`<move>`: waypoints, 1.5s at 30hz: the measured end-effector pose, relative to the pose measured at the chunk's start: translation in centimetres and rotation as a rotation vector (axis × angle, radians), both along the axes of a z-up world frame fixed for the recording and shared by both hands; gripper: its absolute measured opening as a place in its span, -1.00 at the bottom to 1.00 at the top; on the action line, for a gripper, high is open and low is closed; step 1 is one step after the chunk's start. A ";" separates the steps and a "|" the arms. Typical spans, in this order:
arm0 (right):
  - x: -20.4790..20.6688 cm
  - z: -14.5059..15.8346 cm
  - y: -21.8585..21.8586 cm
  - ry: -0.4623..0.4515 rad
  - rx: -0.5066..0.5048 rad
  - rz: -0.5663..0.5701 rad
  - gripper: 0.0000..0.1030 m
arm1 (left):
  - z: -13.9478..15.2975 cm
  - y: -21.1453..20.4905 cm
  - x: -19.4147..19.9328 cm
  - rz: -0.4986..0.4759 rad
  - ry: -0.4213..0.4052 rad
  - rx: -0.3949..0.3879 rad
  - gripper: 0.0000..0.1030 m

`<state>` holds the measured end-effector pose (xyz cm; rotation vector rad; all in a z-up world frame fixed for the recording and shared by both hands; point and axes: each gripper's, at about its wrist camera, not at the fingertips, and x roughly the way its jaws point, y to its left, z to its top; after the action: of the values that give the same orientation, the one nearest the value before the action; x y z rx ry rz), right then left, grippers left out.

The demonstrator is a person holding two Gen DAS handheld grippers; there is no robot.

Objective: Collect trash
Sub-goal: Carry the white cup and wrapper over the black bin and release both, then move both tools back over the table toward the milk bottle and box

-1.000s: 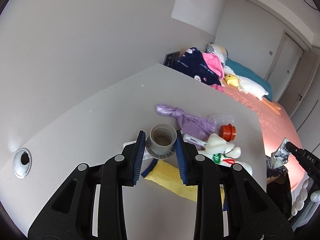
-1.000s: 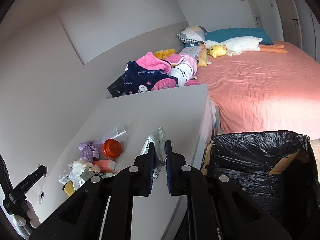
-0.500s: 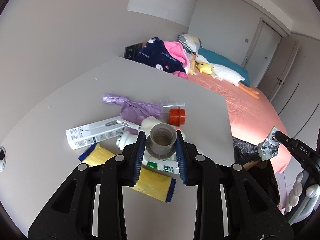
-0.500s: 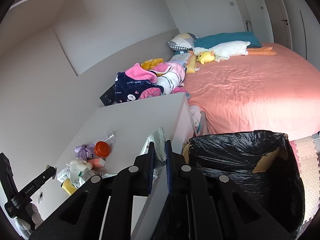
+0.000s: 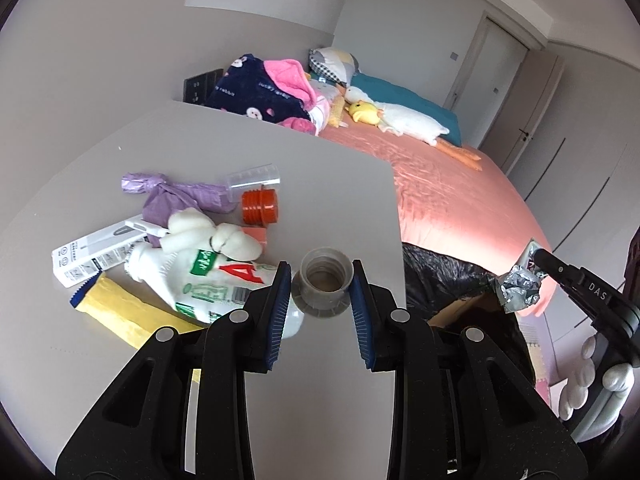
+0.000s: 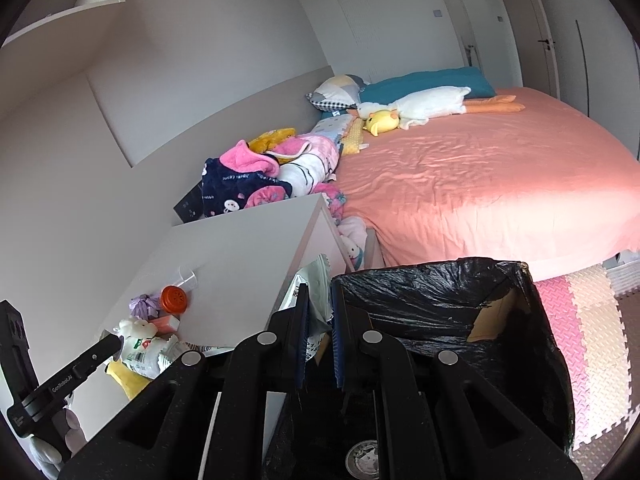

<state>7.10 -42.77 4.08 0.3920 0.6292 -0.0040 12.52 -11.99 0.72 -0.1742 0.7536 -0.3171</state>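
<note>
My left gripper (image 5: 320, 280) is shut on a grey plastic cup (image 5: 325, 286) and holds it above the right part of the white table (image 5: 340, 192). My right gripper (image 6: 318, 300) is shut on a crumpled silver wrapper (image 6: 314, 292) and holds it at the near rim of the black-lined trash bin (image 6: 440, 312). In the left wrist view the wrapper (image 5: 518, 286) hangs above the bin (image 5: 448, 276). A pile of trash lies on the table's left: a white squashed bottle (image 5: 200, 276), a purple bag (image 5: 180, 198), an orange cap (image 5: 260, 206), a yellow cloth (image 5: 120, 308).
A white box (image 5: 92, 250) and a clear cup (image 5: 252, 176) lie in the pile. A bed with a pink sheet (image 6: 480, 184), plush toys (image 6: 412, 106) and heaped clothes (image 6: 260, 176) lies beyond the table. Foam floor mats (image 6: 580, 312) lie right of the bin.
My left gripper has carried the grey cup rightwards, away from the pile toward the table's right edge. My right gripper has moved with the wrapper off the table to the bin's rim.
</note>
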 end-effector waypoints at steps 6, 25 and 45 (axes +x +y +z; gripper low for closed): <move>-1.0 0.1 -2.0 -0.003 0.005 -0.041 -0.77 | -0.3 -3.1 0.0 -0.077 0.017 0.002 -0.42; -2.9 0.6 -6.5 0.011 -0.025 -0.153 -0.62 | -1.9 -11.1 -0.5 -0.380 0.096 -0.044 0.43; -2.8 1.0 -4.7 -0.006 -0.085 -0.185 0.56 | -1.5 -9.7 -0.7 -0.331 0.037 0.008 0.84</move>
<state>4.35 -47.43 5.06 0.3666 0.5827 -0.2054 11.78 -21.66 -0.82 -0.0471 0.8202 -0.6259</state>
